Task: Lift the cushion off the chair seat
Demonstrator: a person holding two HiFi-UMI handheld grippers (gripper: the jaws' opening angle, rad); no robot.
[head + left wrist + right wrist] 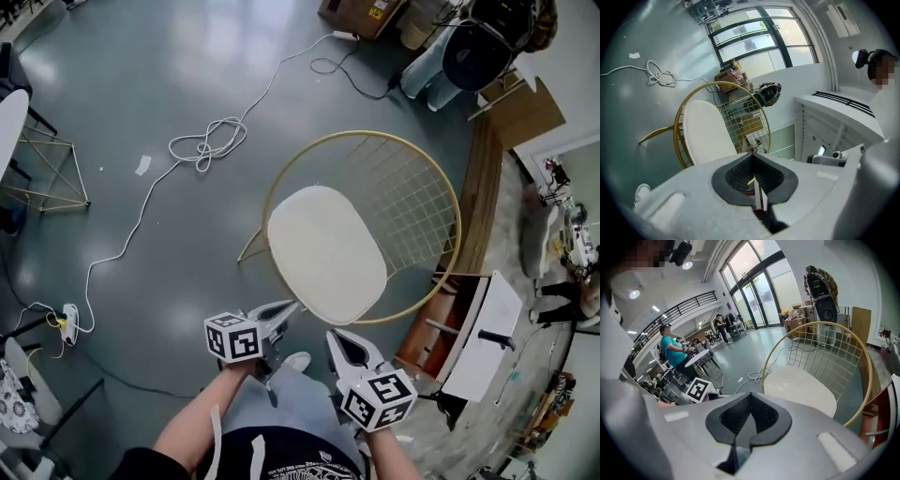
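A white oval cushion (pixel 323 251) lies on the seat of a round gold wire chair (pixel 424 178). Both grippers hover just short of the cushion's near edge, touching nothing. My left gripper (pixel 289 309) is shut and empty, off the cushion's near-left rim. My right gripper (pixel 339 339) is also shut and empty, a little below the near edge. In the left gripper view the cushion (pixel 705 133) stands beyond the closed left gripper (pixel 752 155), inside the gold chair hoop (pixel 723 85). The right gripper view shows the cushion (pixel 801 390) ahead and right of the closed right gripper (pixel 750 395).
A white cable (pixel 206 142) coils on the grey floor left of the chair. A white table (pixel 483 337) and wooden frames (pixel 480 202) stand close on the right. A wire-legged table (pixel 42 173) is at far left. People (pixel 672 352) sit in the background.
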